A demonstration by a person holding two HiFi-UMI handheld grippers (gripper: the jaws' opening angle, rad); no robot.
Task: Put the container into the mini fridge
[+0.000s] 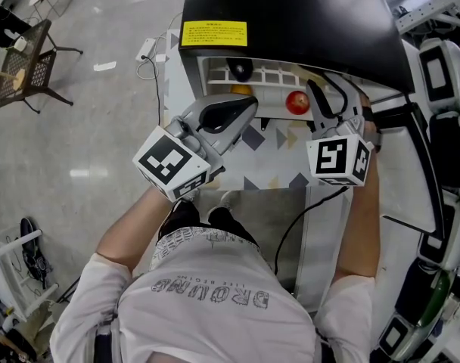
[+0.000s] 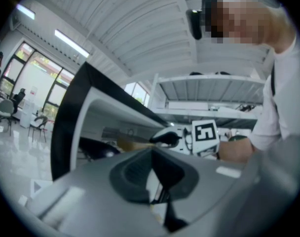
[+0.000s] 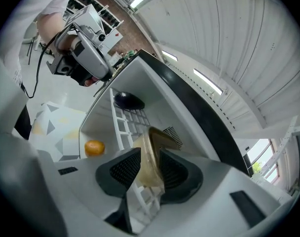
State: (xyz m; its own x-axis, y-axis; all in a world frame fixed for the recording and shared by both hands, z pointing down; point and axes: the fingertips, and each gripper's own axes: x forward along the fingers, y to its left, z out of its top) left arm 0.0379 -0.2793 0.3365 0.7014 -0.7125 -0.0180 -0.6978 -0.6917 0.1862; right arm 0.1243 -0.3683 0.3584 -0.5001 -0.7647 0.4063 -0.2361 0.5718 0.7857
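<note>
The mini fridge (image 1: 290, 21) stands open below me, black on top and white inside. My right gripper (image 3: 150, 152) reaches into it over the wire shelf (image 3: 121, 125). A clear amber-tinted container (image 3: 155, 144) stands on edge between its jaws, which are spread: it leans against the right pad and a gap shows on the left. In the head view the container is hidden behind the right gripper (image 1: 321, 100). My left gripper (image 1: 249, 106) hovers at the fridge mouth, shut and holding nothing, and shows in its own view too (image 2: 152, 154).
Inside the fridge are an orange (image 1: 241, 91), a red apple (image 1: 296, 101) and a dark round object (image 1: 240, 69) on the shelf. A patterned mat (image 1: 268, 146) lies before the fridge. A chair (image 1: 29, 66) stands far left and racks of equipment (image 1: 442, 165) stand to the right.
</note>
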